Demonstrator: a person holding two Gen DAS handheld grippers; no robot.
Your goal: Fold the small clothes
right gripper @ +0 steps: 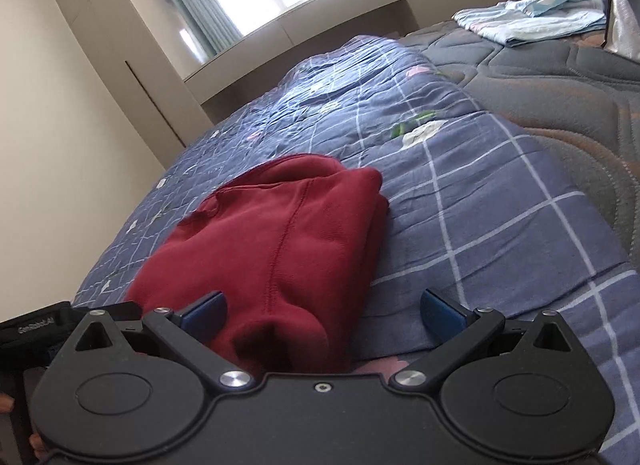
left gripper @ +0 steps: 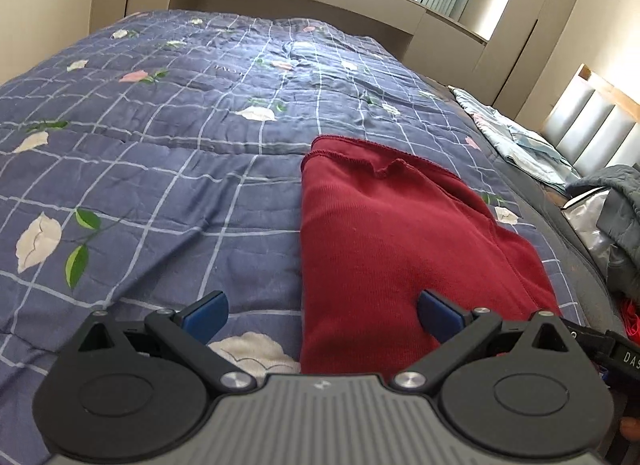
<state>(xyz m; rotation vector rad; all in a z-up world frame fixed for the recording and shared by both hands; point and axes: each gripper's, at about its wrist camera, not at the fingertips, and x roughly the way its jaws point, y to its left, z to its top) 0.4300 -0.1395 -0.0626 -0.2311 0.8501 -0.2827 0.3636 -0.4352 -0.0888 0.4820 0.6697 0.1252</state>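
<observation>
Red fabric, a small garment (left gripper: 384, 241), lay on the blue checked quilt (left gripper: 160, 169) of the bed, already doubled over into a long narrow shape with a stitched hem at its far end and a seam running along its length. Both claws stood at the garment's near end: the left claw (left gripper: 322, 315) had its jaws spread wide, one blue finger (left gripper: 438, 315) over the cloth and the other over bare quilt just beside the garment's left edge; the right claw (right gripper: 322, 315) was equally wide, empty, with the garment's bunched near end sitting between and slightly left of its jaws. Neither gripped anything. Judging by this, the step in hand was probably to take the near end and carry it over the garment toward the far hem. To do that well, each claw would have needed to close on one near corner, catching every layer of the cloth and none of the quilt beneath, since the quilt was soft and wrinkled and could easily be pinched with it. The puffed near end, seen in the right wrist view, would have been better flattened first, or the fold might have come out lopsided. Lifting both corners level and laying them square to the far hem should have kept the edges aligned. Beyond the garment lay a pale blue folded cloth (right gripper: 532, 17), well apart.
</observation>
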